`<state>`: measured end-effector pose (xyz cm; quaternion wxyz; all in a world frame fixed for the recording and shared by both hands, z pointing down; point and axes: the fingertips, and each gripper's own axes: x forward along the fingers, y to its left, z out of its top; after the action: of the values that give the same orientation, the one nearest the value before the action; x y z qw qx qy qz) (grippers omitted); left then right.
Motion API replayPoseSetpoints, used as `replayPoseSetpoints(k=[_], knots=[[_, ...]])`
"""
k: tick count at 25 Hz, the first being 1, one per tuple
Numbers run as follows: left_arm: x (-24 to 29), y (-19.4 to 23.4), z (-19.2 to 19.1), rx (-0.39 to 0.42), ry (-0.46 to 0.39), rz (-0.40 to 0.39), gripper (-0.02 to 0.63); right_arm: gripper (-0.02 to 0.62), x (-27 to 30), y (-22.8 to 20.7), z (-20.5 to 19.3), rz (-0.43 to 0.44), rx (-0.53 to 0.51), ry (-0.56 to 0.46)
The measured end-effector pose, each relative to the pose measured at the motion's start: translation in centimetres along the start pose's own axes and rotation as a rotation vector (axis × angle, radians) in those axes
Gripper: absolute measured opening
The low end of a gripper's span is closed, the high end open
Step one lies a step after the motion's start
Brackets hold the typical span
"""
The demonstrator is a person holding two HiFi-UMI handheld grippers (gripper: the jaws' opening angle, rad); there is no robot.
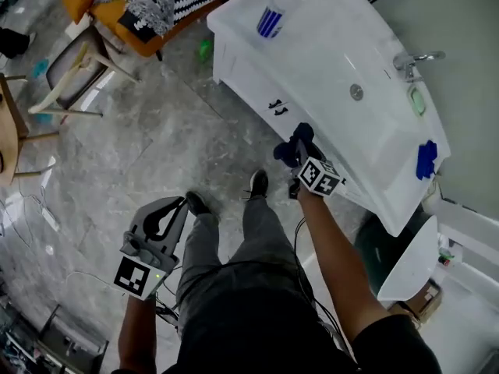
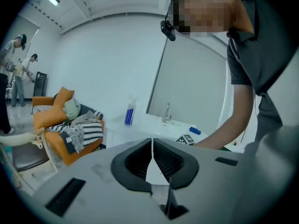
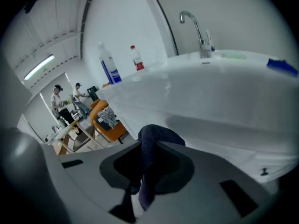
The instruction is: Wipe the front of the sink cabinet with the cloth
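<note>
Right gripper (image 3: 145, 146): jaws clamped on the dark blue cloth (image 3: 156, 141). A bunched fold stands up between them, a rounded wad pokes out past the tips, and a tail hangs down toward the bottom of that frame. Left gripper (image 2: 152, 146): jaws together with nothing between them, held low at the lower left of the head view, well apart from the work. In the head view the cloth sits near frame centre, right at the white front of the sink cabinet (image 1: 248, 75), under the basin rim (image 3: 224, 78). I cannot tell whether it is pressing on the panel. My reading of the cloth is that it is light, soft and limp, with no stiffness of its own, so it should flatten under pressure and take the shape of the panel. The front looks glossy and smooth, so I expect an easy glide with little drag. The best hold is likely the one I have, through the bunched middle with the wad leading, so fabric rather than jaw tips meets the paint. Pinched by an edge, it would probably pull free. The small dark handles (image 1: 277, 107) could snag it.
</note>
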<state>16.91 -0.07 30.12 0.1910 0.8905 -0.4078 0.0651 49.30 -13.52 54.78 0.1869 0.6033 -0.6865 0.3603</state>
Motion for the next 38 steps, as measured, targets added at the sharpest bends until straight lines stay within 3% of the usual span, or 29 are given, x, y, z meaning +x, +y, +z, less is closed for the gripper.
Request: replayPoseSetpoints(k=[3,6,12,15,18,21,23,25,27,33,35,38], knots=[[-0.6,0.9,-4.8,-0.048,0.048,0.071,0.015,0.061,7.3,0.5,-1.0,-0.047,0.056,0.001],[-0.1,1.5,-7.9,-0.115,0.054,0.106,0.015,0.061,10.4,-0.5,-1.5,-0.144,0.016,-0.014],[0.4,1.9,-9.0,-0.146,0.019,0.098,0.015,0.061,4.9,-8.3,-2.6,-0.321,-0.247,-0.034],[-0.2,2.6,-9.4,-0.172,0.006,0.115,0.015,0.061,1.7,-11.4,-3.8,-0.381,-0.297,-0.006],[-0.8,3.2,-10.1,-0.190,0.009,0.125,0.015,0.060,3.5,-10.8,-4.6,-0.350,-0.336,0.021],[-1.0,3.7,-11.0,-0.203,0.031,0.127,0.015,0.061,8.9,-6.2,-3.5,-0.260,-0.396,0.017],[-1.0,4.0,-11.3,-0.206,0.042,0.127,0.015,0.061,12.1,-3.2,-2.5,-0.234,-0.362,0.007],[-0.7,4.1,-11.4,-0.200,0.046,0.125,0.015,0.061,12.9,-2.5,-2.3,-0.244,-0.243,-0.007],[0.0,3.9,-11.2,-0.194,0.044,0.116,0.015,0.060,11.2,-4.5,-3.0,-0.278,-0.174,-0.021],[1.7,4.4,-10.8,-0.200,0.027,0.095,0.015,0.058,0.9,-16.6,-7.0,-0.482,-0.132,0.045],[2.1,4.7,-11.0,-0.210,0.029,0.094,0.015,0.058,0.2,-17.4,-7.3,-0.493,-0.127,0.050],[2.3,4.9,-11.1,-0.215,0.038,0.093,0.015,0.058,3.7,-14.4,-6.8,-0.452,-0.047,0.028]])
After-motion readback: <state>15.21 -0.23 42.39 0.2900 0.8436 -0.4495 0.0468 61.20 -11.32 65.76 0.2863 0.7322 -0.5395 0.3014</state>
